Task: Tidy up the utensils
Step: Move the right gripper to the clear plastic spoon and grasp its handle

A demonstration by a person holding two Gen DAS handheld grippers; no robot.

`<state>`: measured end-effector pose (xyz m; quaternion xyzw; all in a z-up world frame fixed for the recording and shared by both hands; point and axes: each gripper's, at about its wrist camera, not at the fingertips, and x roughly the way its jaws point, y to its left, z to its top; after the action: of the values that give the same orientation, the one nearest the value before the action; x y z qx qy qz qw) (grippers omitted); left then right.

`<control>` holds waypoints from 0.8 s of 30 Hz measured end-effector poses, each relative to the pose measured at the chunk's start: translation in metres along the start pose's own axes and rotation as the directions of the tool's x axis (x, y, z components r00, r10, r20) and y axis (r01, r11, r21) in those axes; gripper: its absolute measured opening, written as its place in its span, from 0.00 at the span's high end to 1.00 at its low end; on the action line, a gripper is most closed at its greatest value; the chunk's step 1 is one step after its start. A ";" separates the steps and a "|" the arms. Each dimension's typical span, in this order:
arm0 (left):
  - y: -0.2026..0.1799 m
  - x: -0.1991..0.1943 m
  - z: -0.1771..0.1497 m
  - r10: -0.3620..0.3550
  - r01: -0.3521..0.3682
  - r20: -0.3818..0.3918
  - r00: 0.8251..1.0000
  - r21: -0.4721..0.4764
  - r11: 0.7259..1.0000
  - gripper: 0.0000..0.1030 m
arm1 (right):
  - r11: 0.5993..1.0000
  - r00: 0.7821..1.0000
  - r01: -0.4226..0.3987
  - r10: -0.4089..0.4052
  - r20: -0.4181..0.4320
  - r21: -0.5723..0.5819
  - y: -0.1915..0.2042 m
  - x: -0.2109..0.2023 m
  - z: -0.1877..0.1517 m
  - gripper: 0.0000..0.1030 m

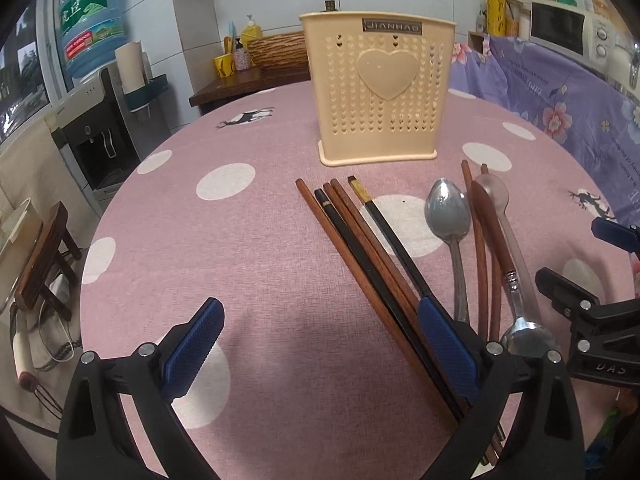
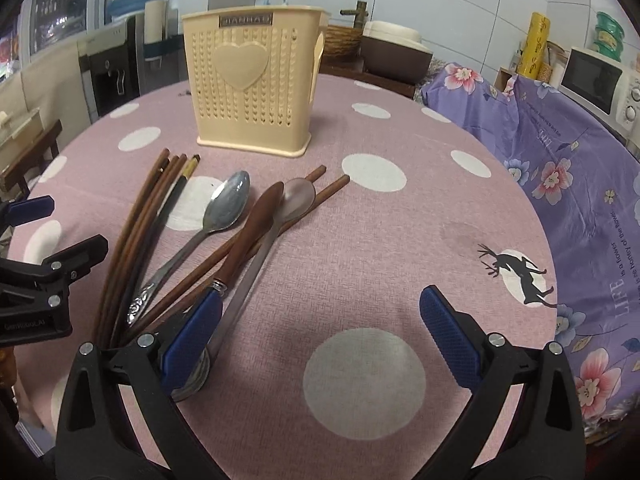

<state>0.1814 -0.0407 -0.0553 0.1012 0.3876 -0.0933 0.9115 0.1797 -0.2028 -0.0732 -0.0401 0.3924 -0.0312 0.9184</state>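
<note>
From the left wrist view, the left gripper point(image 1: 320, 354) hangs spread wide and empty over the pink dotted tablecloth point(image 1: 248, 248), chopsticks point(image 1: 360, 248) and spoons point(image 1: 450, 220) lying right of centre, the beige utensil holder point(image 1: 378, 88) beyond. From the right wrist view, the right gripper point(image 2: 320, 344) gapes unladen, utensils at its left.

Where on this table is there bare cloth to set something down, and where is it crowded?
Bare cloth lies left of the chopsticks, up to the table edge, and right of the spoons toward the deer print. It is crowded in front of the utensil holder.
</note>
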 end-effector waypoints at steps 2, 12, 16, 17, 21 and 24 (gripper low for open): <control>0.000 0.004 -0.002 0.012 -0.012 -0.018 1.000 0.007 1.000 0.06 | 1.000 1.000 -0.019 0.019 -0.025 0.005 0.001 0.006 0.002 0.05; 0.030 0.018 -0.007 0.059 -0.061 -0.078 0.995 -0.029 0.998 0.05 | 0.999 0.996 0.053 -0.052 -0.075 0.006 -0.023 0.018 0.002 0.05; 0.048 0.017 -0.004 0.028 -0.036 -0.081 0.996 -0.103 0.994 0.06 | 0.997 0.998 0.045 -0.042 -0.049 0.070 -0.043 0.013 0.005 0.05; 0.049 0.016 -0.003 0.023 -0.032 -0.073 0.997 -0.117 0.993 0.06 | 0.997 0.999 0.026 -0.023 -0.038 0.076 -0.043 0.012 0.007 0.05; 0.043 0.008 0.005 0.014 -0.017 -0.030 0.999 -0.109 0.994 0.06 | 1.000 1.000 -0.008 0.007 -0.016 -0.008 -0.024 0.014 0.015 0.11; 0.039 0.002 0.006 0.004 -0.005 -0.011 1.000 -0.095 0.996 0.06 | 0.998 0.999 -0.031 0.030 -0.021 -0.053 -0.013 0.018 0.017 0.20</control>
<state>0.1964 -0.0053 -0.0487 0.0593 0.3964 -0.0723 0.9133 0.2044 -0.2169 -0.0729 -0.0583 0.4028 -0.0071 0.9134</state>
